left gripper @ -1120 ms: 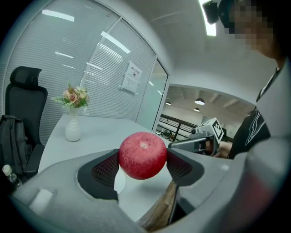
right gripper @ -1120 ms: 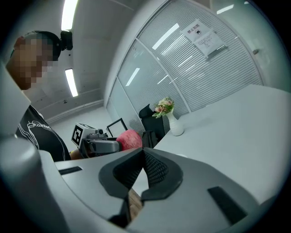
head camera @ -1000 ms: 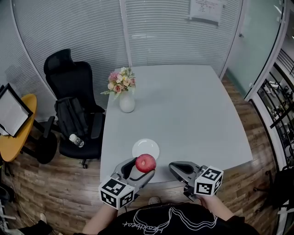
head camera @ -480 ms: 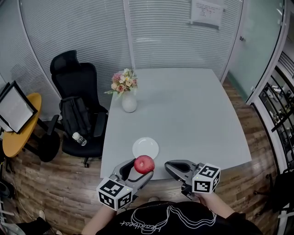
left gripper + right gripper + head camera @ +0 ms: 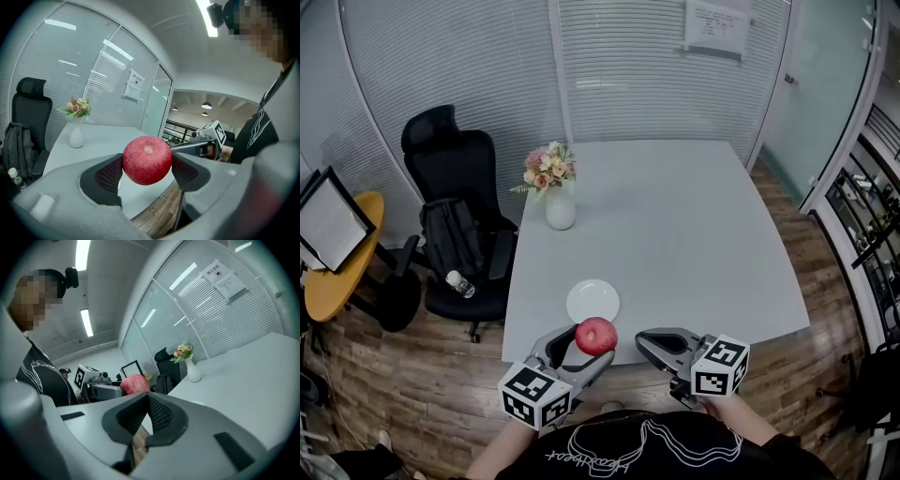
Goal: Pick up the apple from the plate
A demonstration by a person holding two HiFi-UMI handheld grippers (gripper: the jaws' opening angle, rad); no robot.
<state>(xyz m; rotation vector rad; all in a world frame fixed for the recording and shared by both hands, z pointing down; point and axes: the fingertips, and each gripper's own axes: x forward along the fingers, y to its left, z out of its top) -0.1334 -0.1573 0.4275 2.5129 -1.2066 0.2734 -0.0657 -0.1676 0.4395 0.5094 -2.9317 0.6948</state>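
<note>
A red apple [image 5: 596, 335] is clamped between the jaws of my left gripper [image 5: 591, 343], held in the air just off the table's near edge; in the left gripper view the apple [image 5: 147, 160] fills the gap between the pads. The white plate [image 5: 592, 302] lies bare on the table, a little beyond the apple. My right gripper [image 5: 649, 343] is shut with nothing in it, level with the left one, to its right. In the right gripper view the apple [image 5: 135, 383] shows at the left, past the closed jaws.
A white vase of flowers [image 5: 560, 208] stands at the grey table's [image 5: 694, 234] far left. A black office chair [image 5: 459, 234] with a backpack and a bottle stands left of the table. A yellow round table [image 5: 337, 272] is further left. Wooden floor lies below.
The head view has shifted slightly; both grippers and the apple stay almost where they were, near the table's front edge.
</note>
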